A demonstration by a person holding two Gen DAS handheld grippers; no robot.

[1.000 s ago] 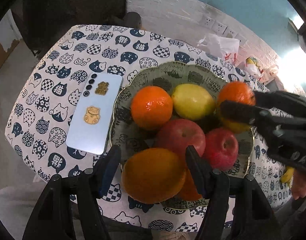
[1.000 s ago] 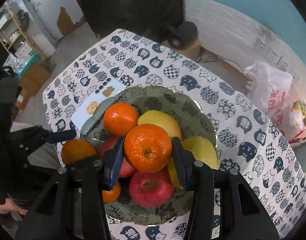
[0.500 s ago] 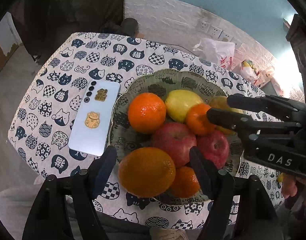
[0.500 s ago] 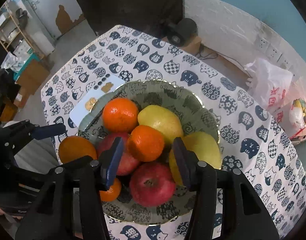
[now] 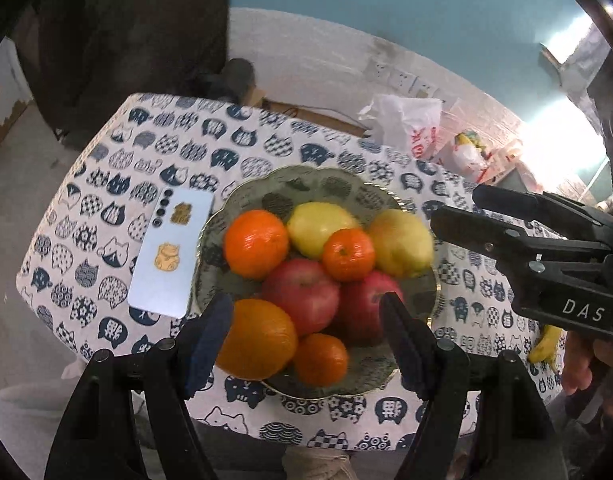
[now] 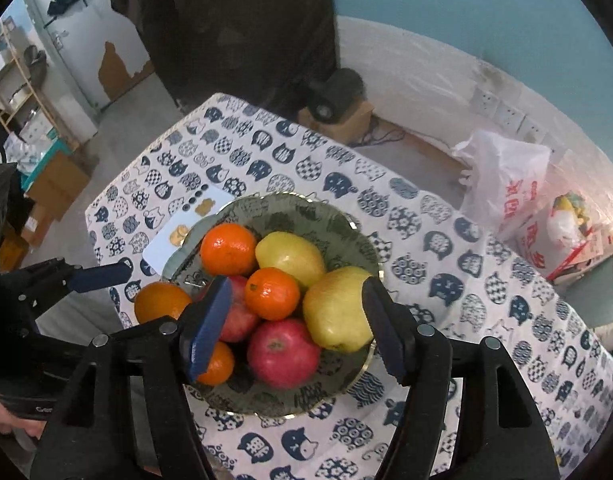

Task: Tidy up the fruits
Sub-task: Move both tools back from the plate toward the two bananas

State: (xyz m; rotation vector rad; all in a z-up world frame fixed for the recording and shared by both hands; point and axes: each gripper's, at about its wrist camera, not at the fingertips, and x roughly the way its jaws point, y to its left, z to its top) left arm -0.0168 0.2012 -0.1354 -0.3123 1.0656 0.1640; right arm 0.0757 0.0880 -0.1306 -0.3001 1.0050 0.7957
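A green patterned plate [image 5: 306, 172] [image 6: 290, 200] on the cat-print tablecloth holds a pile of fruit. In it lie a big orange [image 5: 258, 338], two red apples [image 5: 302, 296], two yellow fruits [image 5: 318, 228] and several mandarins. A small mandarin [image 6: 271, 293] [image 5: 348, 255] rests on top of the pile. My right gripper [image 6: 294, 304] hovers above it, its jaws opening, touching no fruit. It enters the left wrist view from the right [image 5: 458, 206]. My left gripper [image 5: 306, 320] stands open above the plate's near side, clear of the big orange.
A pale blue phone [image 5: 168, 256] lies left of the plate. White plastic bags [image 5: 406, 128] sit on the floor beyond the table. A banana [image 5: 546, 346] shows at the right table edge, by a person's hand [image 5: 582, 364]. The table's edges are close on all sides.
My right gripper opened and let go of the small mandarin, which now sits on the pile. Both grippers rose and drew back from the plate.
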